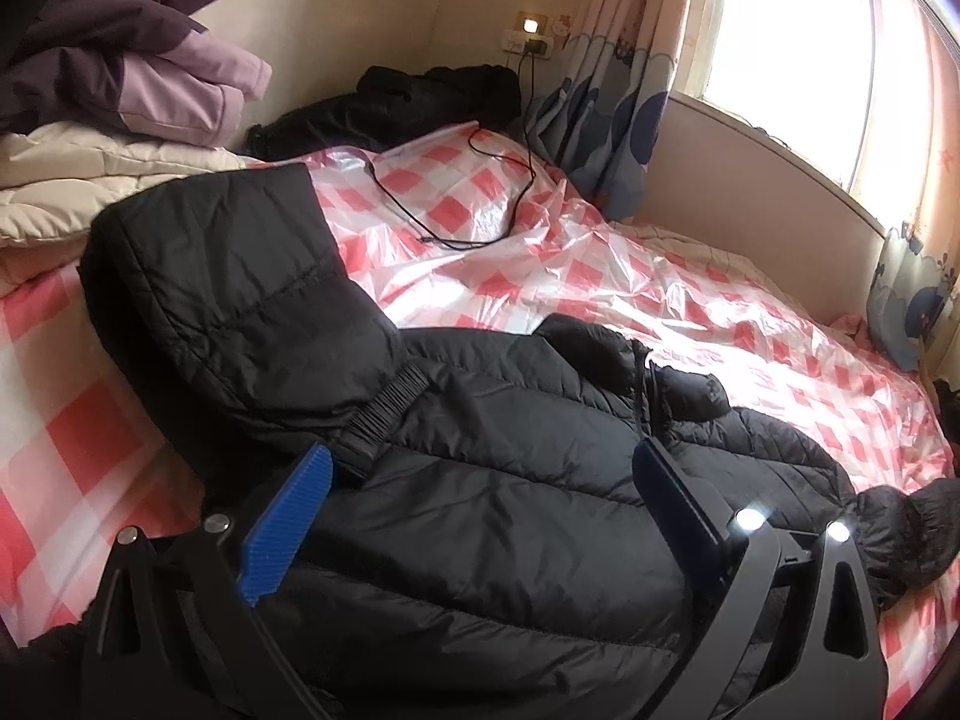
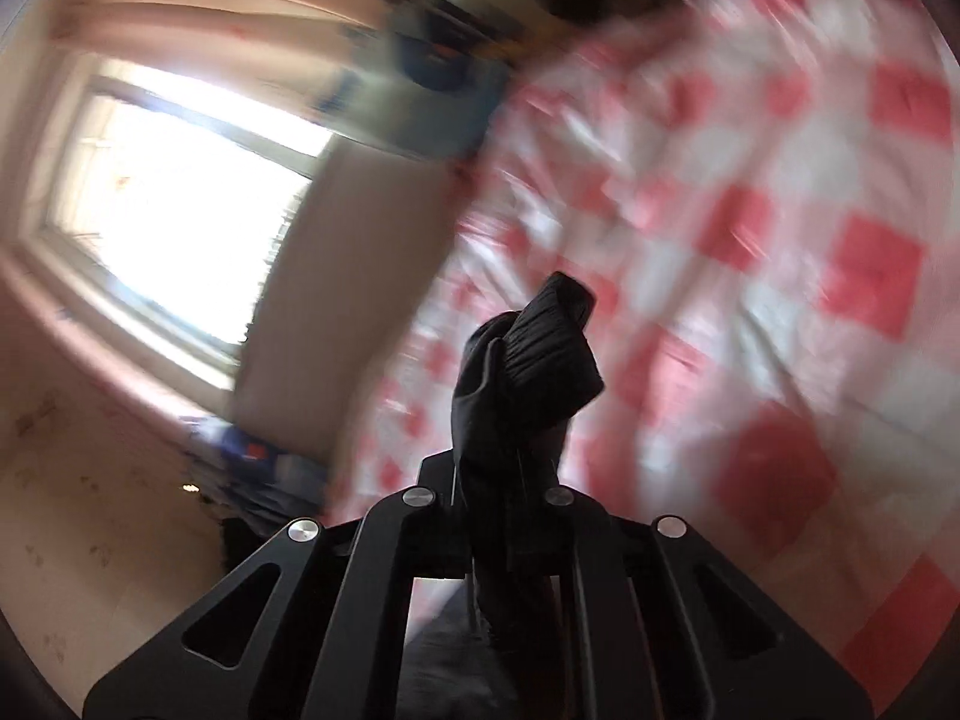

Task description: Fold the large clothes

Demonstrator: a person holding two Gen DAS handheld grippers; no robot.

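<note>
A: 2 views, and the left wrist one comes first. The jacket (image 1: 480, 480) lies spread on the checked sheet (image 1: 690, 300), 1 sleeve (image 1: 228, 276) already laid across toward the body. The left gripper (image 1: 480, 474) hangs over the jacket's middle with its jaws wide apart, holding nothing.

B: So nothing pins the body down. If the other side gets tugged hard, the whole jacket could slide on that slick plastic sheet and the folded sleeve could flop back off.

A: Likely, yes. A cable (image 1: 456, 204) also lies on the sheet beyond the jacket, well apart from it for now; a wide sweep of fabric could drag it.

B: And the right wrist view?

A: The right gripper (image 2: 510, 516) is clamped on a black cuff (image 2: 540, 348), which bunches up between the fingers. Everything behind it is blurred, so that hand seems to be mid-swing.

B: Then the risk is the grip. Only a ribbed cuff end is pinched, and puffy nylon is slippery; a fast swing could pull it free, or land the sleeve twisted and off line.

A: Where the cuff sits relative to the jacket body cannot be told from that view.
</note>
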